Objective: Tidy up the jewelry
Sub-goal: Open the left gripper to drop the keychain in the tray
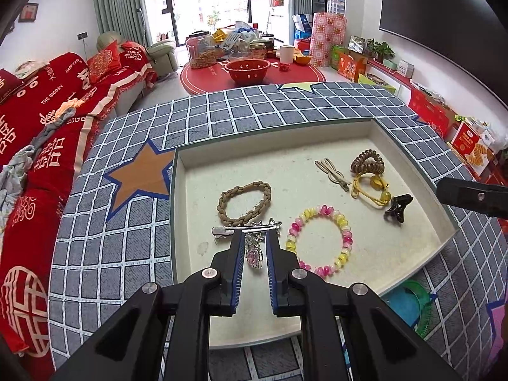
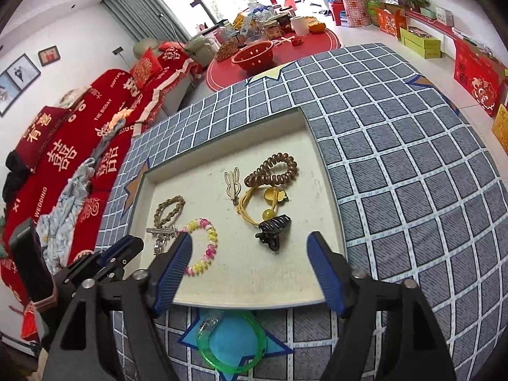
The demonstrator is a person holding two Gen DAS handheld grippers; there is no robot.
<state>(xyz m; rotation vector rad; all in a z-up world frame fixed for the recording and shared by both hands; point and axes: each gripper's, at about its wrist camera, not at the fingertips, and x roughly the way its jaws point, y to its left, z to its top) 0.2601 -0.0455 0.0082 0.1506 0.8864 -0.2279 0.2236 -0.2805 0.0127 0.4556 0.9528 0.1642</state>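
A shallow white tray (image 1: 374, 133) on a checked cloth holds jewelry: a braided brown band (image 1: 243, 202), a silver star hair clip (image 1: 246, 230) with a pink charm (image 1: 254, 255), a pink-and-yellow bead bracelet (image 1: 320, 240), a black claw clip (image 1: 398, 207), a yellow hair tie (image 1: 370, 189), a brown coil tie (image 1: 367, 160) and a bunny clip (image 1: 331, 171). My left gripper (image 1: 253, 238) is partly open, its jaws on either side of the charm under the silver clip. My right gripper (image 2: 249, 247) is open wide and empty over the tray's near edge (image 2: 254, 303), just short of the claw clip (image 2: 273, 230).
A green translucent bangle (image 2: 231, 344) lies on the cloth in front of the tray. A red sofa (image 1: 47, 120) stands to the left. A red round table (image 1: 250, 73) with a colander and jars is beyond.
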